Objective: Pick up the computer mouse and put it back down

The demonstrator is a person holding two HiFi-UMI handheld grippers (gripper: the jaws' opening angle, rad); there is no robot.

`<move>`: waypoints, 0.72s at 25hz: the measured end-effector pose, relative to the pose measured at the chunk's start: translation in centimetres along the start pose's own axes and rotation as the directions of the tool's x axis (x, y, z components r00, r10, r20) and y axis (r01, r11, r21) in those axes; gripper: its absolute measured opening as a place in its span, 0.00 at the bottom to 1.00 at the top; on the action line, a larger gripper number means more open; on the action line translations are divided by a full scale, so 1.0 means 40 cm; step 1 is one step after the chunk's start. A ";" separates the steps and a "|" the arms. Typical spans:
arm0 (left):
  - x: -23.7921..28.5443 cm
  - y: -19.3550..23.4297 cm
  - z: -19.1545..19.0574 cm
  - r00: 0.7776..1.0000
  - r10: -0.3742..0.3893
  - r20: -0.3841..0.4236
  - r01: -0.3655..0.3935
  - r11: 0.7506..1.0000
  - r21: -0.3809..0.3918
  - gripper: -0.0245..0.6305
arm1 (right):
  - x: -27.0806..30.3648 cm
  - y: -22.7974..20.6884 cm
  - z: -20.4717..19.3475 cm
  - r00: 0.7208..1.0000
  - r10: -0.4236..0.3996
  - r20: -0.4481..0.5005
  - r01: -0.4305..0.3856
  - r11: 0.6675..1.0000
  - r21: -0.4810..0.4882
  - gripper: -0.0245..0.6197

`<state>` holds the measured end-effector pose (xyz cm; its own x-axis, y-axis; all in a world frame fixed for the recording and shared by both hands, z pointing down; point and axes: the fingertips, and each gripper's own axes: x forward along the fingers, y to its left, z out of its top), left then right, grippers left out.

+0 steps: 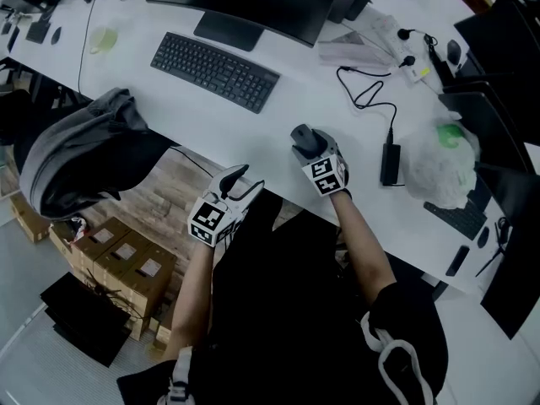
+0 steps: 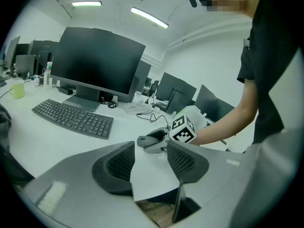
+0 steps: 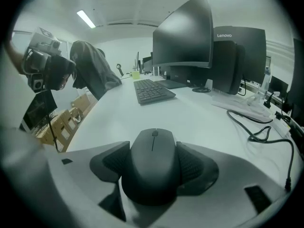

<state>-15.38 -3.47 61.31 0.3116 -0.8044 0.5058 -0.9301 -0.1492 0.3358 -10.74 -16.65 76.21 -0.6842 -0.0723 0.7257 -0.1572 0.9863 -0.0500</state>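
Note:
The dark grey computer mouse [image 1: 302, 136] lies near the front edge of the white desk [image 1: 253, 133], right of centre. My right gripper [image 1: 307, 148] is shut on it, one ribbed pad against each side. In the right gripper view the mouse [image 3: 153, 148] fills the gap between the pads, wheel pointing away, low over the desk; whether it touches the surface is hidden. My left gripper [image 1: 242, 180] hangs at the desk's front edge, left of the mouse, open with nothing between its fingers. From the left gripper view, the mouse [image 2: 150, 140] shows ahead beside the right gripper's marker cube [image 2: 183, 129].
A black keyboard [image 1: 215, 70] and a monitor [image 1: 253, 2] stand behind the mouse. A black cable with a power adapter [image 1: 390, 164] and a white plastic bag [image 1: 443, 163] lie to the right. A grey jacket [image 1: 76, 154] and cardboard boxes [image 1: 118, 264] are at the left.

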 end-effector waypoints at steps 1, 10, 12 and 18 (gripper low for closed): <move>0.000 -0.002 0.001 1.000 -0.004 -0.001 0.004 1.000 0.002 0.36 | 0.001 0.000 0.000 1.000 0.005 -0.002 -0.005 1.000 0.003 0.51; -0.012 -0.018 0.024 1.000 -0.014 0.010 0.014 0.999 0.031 0.37 | 0.008 0.021 0.001 0.999 0.051 0.003 -0.051 0.998 0.025 0.66; -0.017 -0.019 0.024 1.000 -0.013 0.013 0.013 0.999 0.037 0.37 | 0.008 0.015 -0.004 0.999 0.047 0.002 -0.047 0.999 0.022 0.67; -0.037 -0.022 0.024 1.000 -0.007 0.013 0.006 0.999 0.041 0.37 | -0.022 0.008 0.018 0.999 0.029 0.019 -0.030 0.999 0.012 0.68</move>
<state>-15.19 -2.71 59.51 0.3154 -0.8108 0.4931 -0.9352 -0.1775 0.3064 -10.69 -16.39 75.06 -0.7020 -0.0460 0.7107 -0.1455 0.9861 -0.0799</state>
